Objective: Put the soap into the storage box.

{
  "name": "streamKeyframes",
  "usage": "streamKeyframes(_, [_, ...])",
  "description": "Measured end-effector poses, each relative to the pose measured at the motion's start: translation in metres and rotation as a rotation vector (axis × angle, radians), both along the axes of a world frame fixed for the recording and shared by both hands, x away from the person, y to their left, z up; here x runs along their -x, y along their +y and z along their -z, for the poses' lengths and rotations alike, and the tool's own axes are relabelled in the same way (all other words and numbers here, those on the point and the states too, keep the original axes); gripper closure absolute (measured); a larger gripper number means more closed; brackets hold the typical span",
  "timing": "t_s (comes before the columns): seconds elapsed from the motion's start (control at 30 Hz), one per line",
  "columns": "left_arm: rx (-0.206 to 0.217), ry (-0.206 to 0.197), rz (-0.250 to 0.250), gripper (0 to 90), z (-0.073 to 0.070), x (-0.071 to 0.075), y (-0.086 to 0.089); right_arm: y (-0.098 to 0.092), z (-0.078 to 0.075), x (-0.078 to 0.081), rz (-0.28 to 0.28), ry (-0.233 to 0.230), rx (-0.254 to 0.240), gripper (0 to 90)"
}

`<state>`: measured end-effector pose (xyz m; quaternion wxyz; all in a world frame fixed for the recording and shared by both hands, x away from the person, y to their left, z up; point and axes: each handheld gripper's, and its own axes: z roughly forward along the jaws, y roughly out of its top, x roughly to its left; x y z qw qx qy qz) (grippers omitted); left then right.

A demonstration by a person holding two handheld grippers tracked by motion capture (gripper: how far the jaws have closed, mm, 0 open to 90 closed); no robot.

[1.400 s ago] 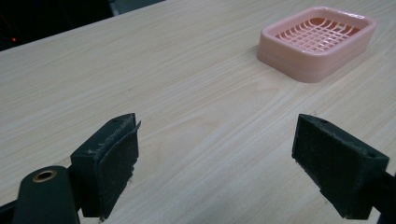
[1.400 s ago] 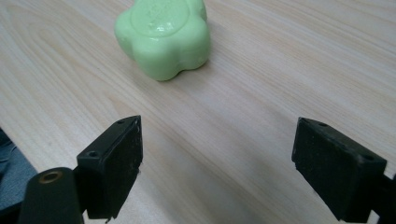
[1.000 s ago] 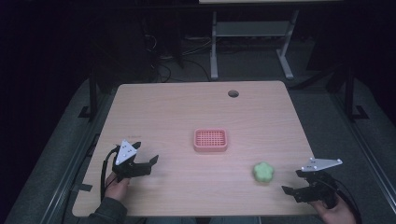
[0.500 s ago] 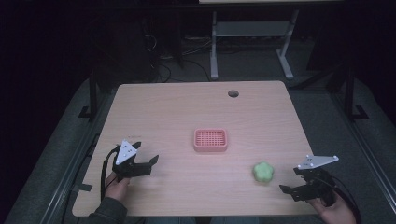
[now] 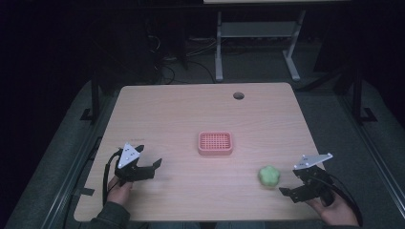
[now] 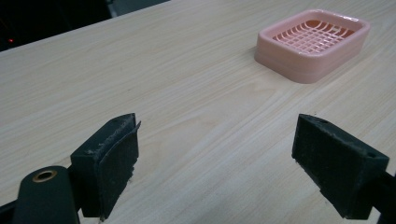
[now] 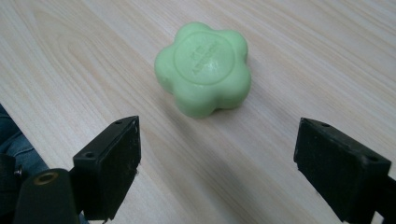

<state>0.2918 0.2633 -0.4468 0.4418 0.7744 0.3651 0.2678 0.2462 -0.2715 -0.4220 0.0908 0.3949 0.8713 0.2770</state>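
So the right tool sits near the front right corner of the bench, jaws spread wide and holding nothing; in the right gripper view the green flower-shaped soap lies flat on the wood just ahead of the gap between the jaws, not touching either one; there's some raised lettering stamped in a circle on top of it but it's too small and soft to read; from the high view the soap is just beside that tool, on its left, and well apart from the dish.

Left tool is over at the front left of the bench, jaws also wide apart and gripping nothing, just bare wood between them in the left gripper view; further out, up and to the right in that view, there's the pink soap dish; it's a shallow rounded rectangle with a grid insert, and nothing is in it; in the high view the dish sits about mid-bench, between the two tools and a bit farther back.

Hard-to-see stuff: the hands are cut off by the bottom edge of the high view; the room behind the bench is really dark, only a pale stand and some cables show; there's a round hole near the bench's far edge.
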Motion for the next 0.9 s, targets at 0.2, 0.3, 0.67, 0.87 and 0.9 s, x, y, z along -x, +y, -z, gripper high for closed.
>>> streamKeyframes(0.2, [0.016, -0.002, -0.009, 14.3, -0.001, 0.0, 0.003, 0.008, -0.003, -0.002, -0.029, 0.015, 0.042, 14.7])
streamKeyframes(0.3, [0.014, -0.004, -0.009, 14.3, -0.001, 0.0, 0.003, 0.012, -0.005, -0.004, -0.042, 0.024, 0.046, 14.7])
streamKeyframes(0.67, [0.021, -0.005, -0.007, 14.3, 0.0, 0.0, 0.002, 0.031, -0.007, -0.017, -0.089, 0.049, 0.094, 14.7])
streamKeyframes(0.87, [0.021, -0.004, -0.001, 14.3, 0.0, 0.0, 0.002, 0.043, -0.008, -0.027, -0.112, 0.057, 0.118, 14.7])
streamKeyframes(0.9, [0.021, -0.003, -0.001, 14.3, 0.0, 0.0, 0.002, 0.045, -0.009, -0.029, -0.115, 0.062, 0.124, 14.7])
